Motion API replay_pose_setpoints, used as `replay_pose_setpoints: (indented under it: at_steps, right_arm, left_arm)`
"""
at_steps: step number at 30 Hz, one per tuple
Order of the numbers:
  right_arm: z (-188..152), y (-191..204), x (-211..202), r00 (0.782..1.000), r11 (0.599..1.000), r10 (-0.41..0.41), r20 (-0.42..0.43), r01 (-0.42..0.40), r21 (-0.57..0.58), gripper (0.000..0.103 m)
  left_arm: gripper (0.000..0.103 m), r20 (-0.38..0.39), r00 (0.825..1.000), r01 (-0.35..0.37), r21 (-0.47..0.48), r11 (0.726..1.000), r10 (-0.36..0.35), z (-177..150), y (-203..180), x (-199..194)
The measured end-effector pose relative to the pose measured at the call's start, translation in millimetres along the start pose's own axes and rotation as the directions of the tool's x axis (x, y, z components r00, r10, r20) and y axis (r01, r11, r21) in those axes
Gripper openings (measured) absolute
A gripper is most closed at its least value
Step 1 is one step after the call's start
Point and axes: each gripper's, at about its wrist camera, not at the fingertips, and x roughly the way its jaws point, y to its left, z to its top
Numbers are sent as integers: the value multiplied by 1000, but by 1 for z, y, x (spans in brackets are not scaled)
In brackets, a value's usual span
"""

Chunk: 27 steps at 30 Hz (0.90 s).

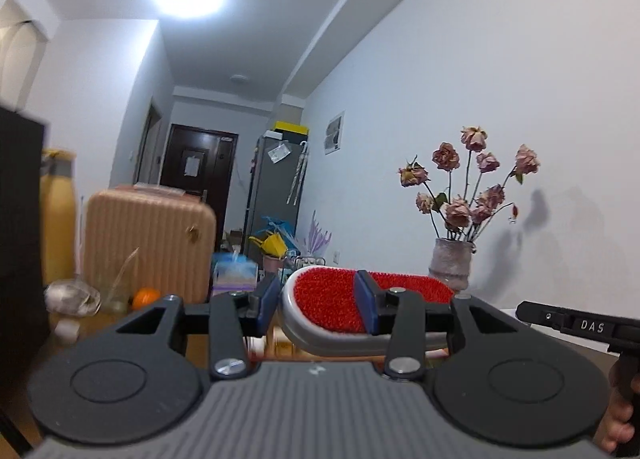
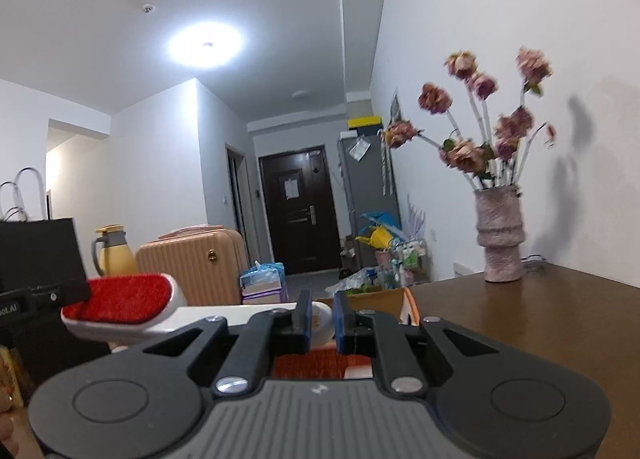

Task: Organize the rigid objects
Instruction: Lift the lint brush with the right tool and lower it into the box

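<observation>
The left gripper (image 1: 318, 305) holds the red-bristled lint brush with a grey-white plastic body (image 1: 328, 309) by its head, up in the air. The right gripper (image 2: 322, 317) is pinched narrow on the brush's white handle, I think. The brush is not put away yet. The brown wooden bench (image 2: 520, 323) lies to the right of the right gripper.

A bare stretch of the brown worktop (image 2: 520, 323) is seen ahead and right of the right hand-held gripper (image 2: 322, 319), bounded at the wall by a vase of dried roses (image 2: 500, 235). To the left, passage is blocked by the lint brush (image 2: 128, 303) and a black paper bag (image 2: 36, 251). Beyond the edge, a suitcase (image 2: 192, 263) stands.
</observation>
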Motion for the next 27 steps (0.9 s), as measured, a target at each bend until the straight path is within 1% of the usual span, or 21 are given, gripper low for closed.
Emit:
replay_pose_setpoints:
  at_steps: [2,4,5,7,9,11,12,13,15,17,19,20,21,22,23,25,27]
  right_arm:
    - [18,-13,39,999,999,6,-33,-5,41,11]
    - [29,-21,71,997,998,15,-74,-11,58,11]
    - [31,-26,87,995,998,1,-100,5,65,11]
    - [31,-34,115,989,997,-2,-148,14,82,11]
    - [28,-41,145,981,994,-13,-196,34,102,11]
    - [23,-48,170,967,992,-11,-254,43,118,11]
    - [20,-50,185,956,992,-7,-292,43,118,11]
    - [16,-53,200,942,993,-1,-337,42,114,11]
    - [9,-55,224,907,995,-15,-421,57,87,11]
    - [3,-54,248,861,998,-28,-508,54,35,11]
    - [-2,-55,267,811,999,-20,-585,31,10,10]
    - [-4,-57,275,781,998,48,-622,-15,58,2]
    - [-8,-59,284,732,992,116,-672,-46,120,2]
    - [-12,-55,293,684,989,143,-715,-64,137,2]
    - [-14,-47,297,663,993,114,-740,-85,77,3]
    - [-19,-29,303,637,991,20,-770,-116,-70,3]
    - [-20,-18,307,608,981,0,-794,-153,-117,4]
  left_arm:
    - [41,-34,999,15,19,1000,-15,13,6,42]
    - [41,-65,998,18,-9,1000,-19,18,14,76]
    - [41,-89,995,32,-9,999,-33,16,17,93]
    - [41,-132,991,21,-21,1000,-24,9,23,121]
    - [41,-189,982,15,-60,998,-26,0,32,148]
    - [41,-250,968,-15,-88,996,-8,-7,41,174]
    - [41,-288,958,-38,-104,994,6,-10,46,187]
    - [41,-327,945,-57,-114,992,17,-14,51,199]
    - [41,-402,915,-68,-106,992,20,-22,56,218]
    - [41,-483,875,-84,-92,992,30,-28,59,236]
    - [40,-559,829,-94,-69,993,40,-36,62,251]
    - [37,-592,805,-84,-52,995,37,-40,61,257]
    - [34,-623,782,-67,-36,997,31,-46,59,260]
    - [35,-646,763,-52,-12,999,32,-51,55,262]
    - [35,-658,751,-48,22,999,50,-54,51,263]
    - [36,-662,739,-65,110,992,122,-59,43,267]
    - [39,-667,727,-84,150,985,164,-58,41,273]
